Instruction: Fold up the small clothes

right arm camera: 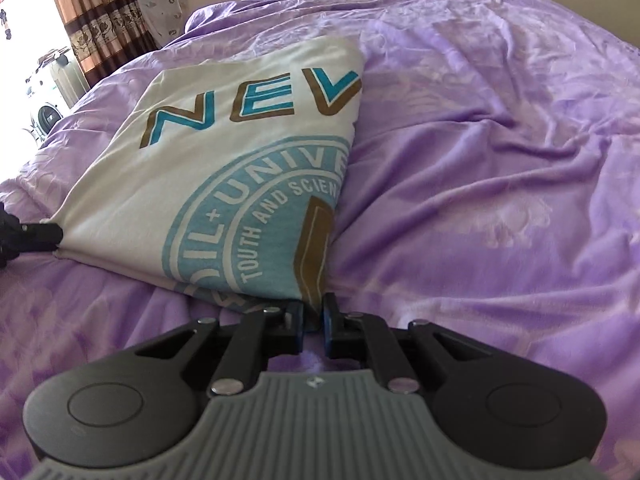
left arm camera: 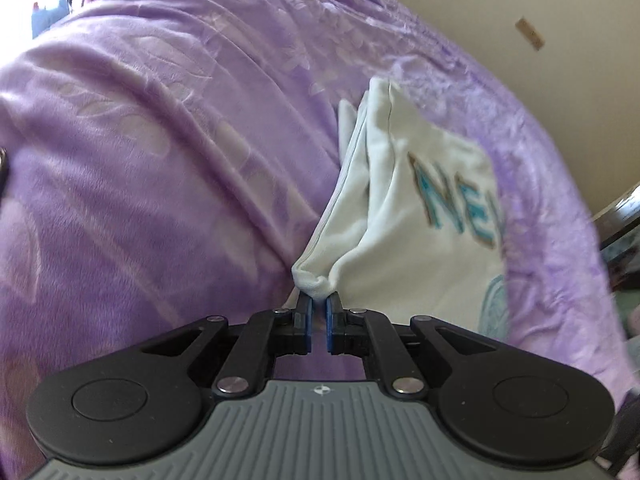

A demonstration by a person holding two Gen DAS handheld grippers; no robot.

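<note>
While a folded white T-shirt (right arm camera: 224,168) lies on a purple bedspread (right arm camera: 480,160), two hand-held grippers pinch its near corners. Seen from the left wrist, the left gripper (left arm camera: 319,307) has its blue-padded jaws drawn together on a bunched corner of the cloth, where several layers meet. From the right wrist view, the right gripper (right arm camera: 316,312) is clamped on the shirt's near corner, beside a brown and blue printed emblem. Large letters reading "NEV" run across the shirt's upper part, above a pale blue round seal. Brown patterned curtains (right arm camera: 100,20) hang at the far left, behind the bed, with a cream wall (left arm camera: 540,60) beyond.
</note>
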